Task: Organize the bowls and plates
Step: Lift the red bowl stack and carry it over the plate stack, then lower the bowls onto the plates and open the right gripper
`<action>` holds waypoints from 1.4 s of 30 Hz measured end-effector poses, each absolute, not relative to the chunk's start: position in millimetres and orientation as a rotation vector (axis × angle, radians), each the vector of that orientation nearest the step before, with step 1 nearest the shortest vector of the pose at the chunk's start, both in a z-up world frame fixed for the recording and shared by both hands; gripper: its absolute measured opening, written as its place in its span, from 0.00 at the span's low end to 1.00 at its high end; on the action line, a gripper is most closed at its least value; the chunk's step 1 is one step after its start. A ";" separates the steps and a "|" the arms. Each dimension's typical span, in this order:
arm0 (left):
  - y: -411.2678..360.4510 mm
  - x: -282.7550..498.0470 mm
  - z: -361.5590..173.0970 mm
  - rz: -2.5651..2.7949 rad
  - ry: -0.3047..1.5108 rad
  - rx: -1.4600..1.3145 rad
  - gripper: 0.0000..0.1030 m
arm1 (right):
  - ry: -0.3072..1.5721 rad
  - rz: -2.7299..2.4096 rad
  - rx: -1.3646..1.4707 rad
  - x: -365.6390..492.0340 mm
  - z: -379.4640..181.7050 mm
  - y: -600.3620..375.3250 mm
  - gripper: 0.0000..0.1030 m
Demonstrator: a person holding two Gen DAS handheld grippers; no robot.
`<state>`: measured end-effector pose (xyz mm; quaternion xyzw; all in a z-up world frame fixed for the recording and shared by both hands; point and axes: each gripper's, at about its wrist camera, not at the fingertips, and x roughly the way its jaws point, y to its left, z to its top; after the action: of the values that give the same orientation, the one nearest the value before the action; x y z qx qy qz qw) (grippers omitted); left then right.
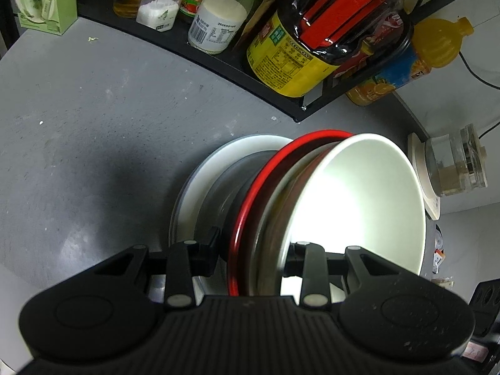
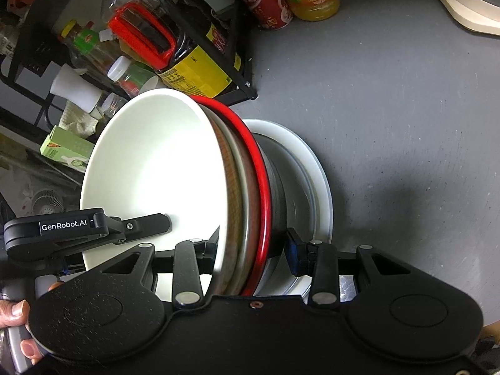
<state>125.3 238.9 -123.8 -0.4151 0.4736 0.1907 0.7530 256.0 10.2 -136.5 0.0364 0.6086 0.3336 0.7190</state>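
Note:
Three nested bowls are held tilted on edge: a white bowl (image 1: 359,200) (image 2: 156,162) on the inside, a brownish bowl (image 1: 297,193) (image 2: 231,168) in the middle, and a red-rimmed bowl (image 1: 250,193) (image 2: 261,168) with a black outside. My left gripper (image 1: 254,250) is shut on one side of the stack's rims, one finger inside the white bowl and one on the black outside. My right gripper (image 2: 253,247) clamps the opposite side the same way. Just beneath lies a white plate (image 1: 200,181) (image 2: 315,162) on the grey table; whether the stack touches it I cannot tell.
A black rack (image 1: 218,62) behind the plate holds a soy sauce bottle (image 1: 312,47), jars and an orange juice bottle (image 1: 437,47). A green box (image 1: 43,0) stands far left and a glass kettle (image 1: 453,165) on a cream base to the right. A person's fingers (image 2: 15,312) show at the edge.

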 end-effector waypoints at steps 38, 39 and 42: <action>233.4 146.9 -80.5 0.202 1.006 -0.464 0.67 | 1.040 0.485 0.185 226.5 -88.9 -47.7 0.86; 230.3 145.2 -77.3 0.198 1.000 -0.461 0.68 | 1.022 0.478 0.181 223.4 -85.3 -51.3 0.90; 220.2 139.8 -68.7 0.186 0.976 -0.439 0.75 | 0.966 0.454 0.164 211.9 -74.1 -62.3 0.98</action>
<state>139.8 220.2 -68.7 -0.2090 0.4642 0.0886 0.8561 211.9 -62.3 -74.1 0.0783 0.4601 0.2159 0.8577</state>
